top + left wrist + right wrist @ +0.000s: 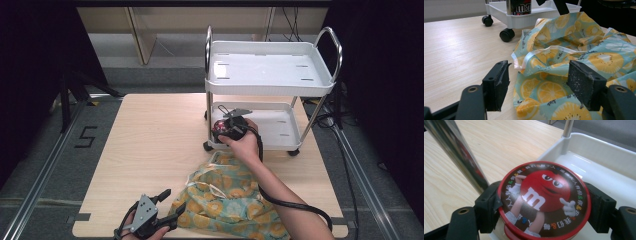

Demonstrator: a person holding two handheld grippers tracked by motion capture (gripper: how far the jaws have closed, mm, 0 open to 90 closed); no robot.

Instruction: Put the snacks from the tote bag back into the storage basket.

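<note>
A round red M&M's tin point(541, 195) sits between the jaws of my right gripper point(544, 206), which is shut on its sides. In the high view that right gripper point(231, 125) holds the tin point(219, 128) over the front left corner of the white cart's lower tray point(280, 131). A crumpled cloth bag point(230, 200) printed with lemon slices lies on the table near the front edge. My left gripper point(172, 200) is open at the bag's left edge. Its jaws point(539, 80) straddle a fold of the bag point(574, 50) without touching it.
The two-tier white cart point(270, 90) stands on black casters point(506, 35) at the table's far right, with chrome posts point(459, 152) at its corners. Bare wooden tabletop point(150, 145) lies to the left. The right gripper's cable point(295, 205) loops over the bag.
</note>
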